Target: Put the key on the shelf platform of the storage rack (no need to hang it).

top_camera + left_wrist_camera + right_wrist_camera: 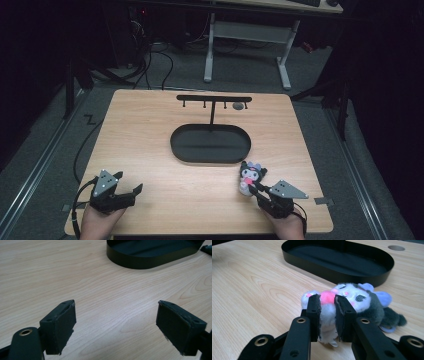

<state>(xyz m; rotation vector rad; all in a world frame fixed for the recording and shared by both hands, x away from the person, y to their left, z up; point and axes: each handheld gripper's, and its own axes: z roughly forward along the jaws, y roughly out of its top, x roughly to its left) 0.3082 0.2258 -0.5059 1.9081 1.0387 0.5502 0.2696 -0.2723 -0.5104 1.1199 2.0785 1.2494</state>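
A small plush toy (250, 177) with a white face, dark ears and a pink spot lies on the wooden table near its front right. My right gripper (255, 188) is shut on the plush toy (352, 302), its two black pads (314, 312) squeezing the white and pink part. At the front left, my left gripper (131, 190) rests low over bare wood, open, with nothing between its pads (61, 325). A black oval tray (210, 144) sits at the table's middle, with a black T-shaped hook stand (214, 100) rising behind it.
The oval tray (337, 260) lies just beyond the plush in the right gripper view, and its rim (150, 255) is ahead of the left gripper. A round hole (396, 247) is in the tabletop at back right. A desk frame (247, 45) stands on the floor beyond.
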